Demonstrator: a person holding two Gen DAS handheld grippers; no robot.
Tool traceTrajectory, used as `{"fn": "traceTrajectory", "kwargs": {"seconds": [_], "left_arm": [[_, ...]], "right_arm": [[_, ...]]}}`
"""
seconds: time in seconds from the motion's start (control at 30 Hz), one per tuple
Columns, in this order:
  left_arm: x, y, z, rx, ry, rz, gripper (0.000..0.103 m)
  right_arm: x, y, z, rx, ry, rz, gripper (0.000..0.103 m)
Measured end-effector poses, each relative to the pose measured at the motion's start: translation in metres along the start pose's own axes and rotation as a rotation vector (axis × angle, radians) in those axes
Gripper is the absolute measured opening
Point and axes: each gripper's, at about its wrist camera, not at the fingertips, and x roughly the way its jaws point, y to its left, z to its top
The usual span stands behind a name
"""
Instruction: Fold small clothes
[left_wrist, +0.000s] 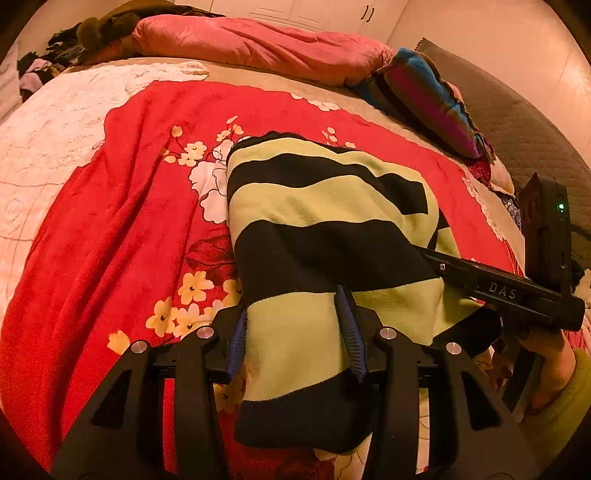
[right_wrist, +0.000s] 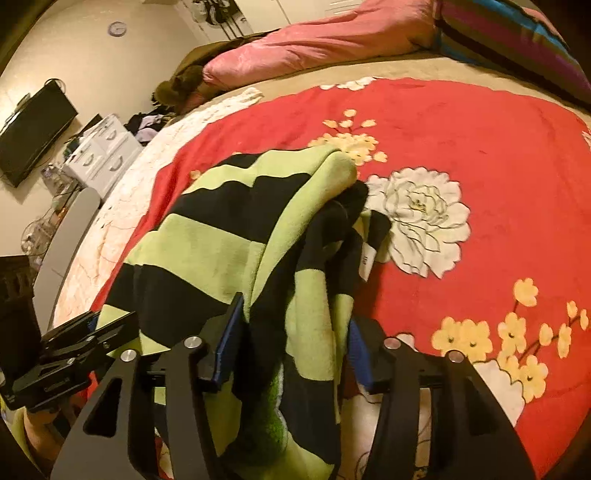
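- Nearest to me, my left gripper is spread wide, and the striped sweater runs straight through the gap. The blue pads sit either side of the cloth without visibly pinching it, so I'd call this one open and straddling, not gripping.
- My right gripper is also parted, with a thick bundle of the same green-and-black knit heaped between its fingers. The fabric fills the gap and touches both pads; whether they're truly squeezing it, I can't tell.
- Progress, as I judge it: the sweater looks doubled over into a long narrow shape, lying on the red floral blanket on the bed. That's partly folded at best.
- On the right side it's still messy: layers bunched up, a white label poking out. Left to do, I reckon: flatten that side and fold it shorter into a tidy packet.
- Further off, a pink quilt and a striped pillow lie along the far edge.
- Beyond the bed, in the right view: white drawers and a dark television.
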Motion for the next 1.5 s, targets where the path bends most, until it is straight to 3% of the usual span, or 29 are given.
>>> {"fn": "traceTrajectory", "kwargs": {"seconds": [0.37,0.53,0.6,0.77,0.93,1.23,1.5], "left_arm": [[0.002,0.0,-0.003,-0.004,0.009,0.022,0.042],[0.0,0.0,-0.003,-0.006,0.004,0.033,0.045],[-0.003,0.0,-0.003,-0.008,-0.004,0.039,0.051],[-0.027,-0.009,-0.002,0.02,-0.077,0.069,0.076],[-0.055,-0.024,-0.008,0.066,-0.138,0.113,0.093],[-0.089,-0.041,-0.031,0.109,-0.144,0.184,0.094],[-0.114,-0.04,-0.052,0.066,-0.136,0.18,0.094]], "right_arm": [[-0.001,-0.002,-0.001,0.007,0.025,-0.057,0.064],[-0.013,-0.002,-0.002,0.009,-0.004,-0.078,0.069],[-0.022,-0.004,-0.002,0.024,-0.029,-0.086,0.08],[-0.056,-0.007,-0.004,0.045,-0.112,-0.096,0.096],[-0.088,0.001,-0.017,0.024,-0.174,-0.107,0.098],[-0.139,0.026,-0.05,-0.074,-0.245,-0.154,0.098],[-0.164,0.036,-0.078,-0.083,-0.242,-0.154,0.098]]}}
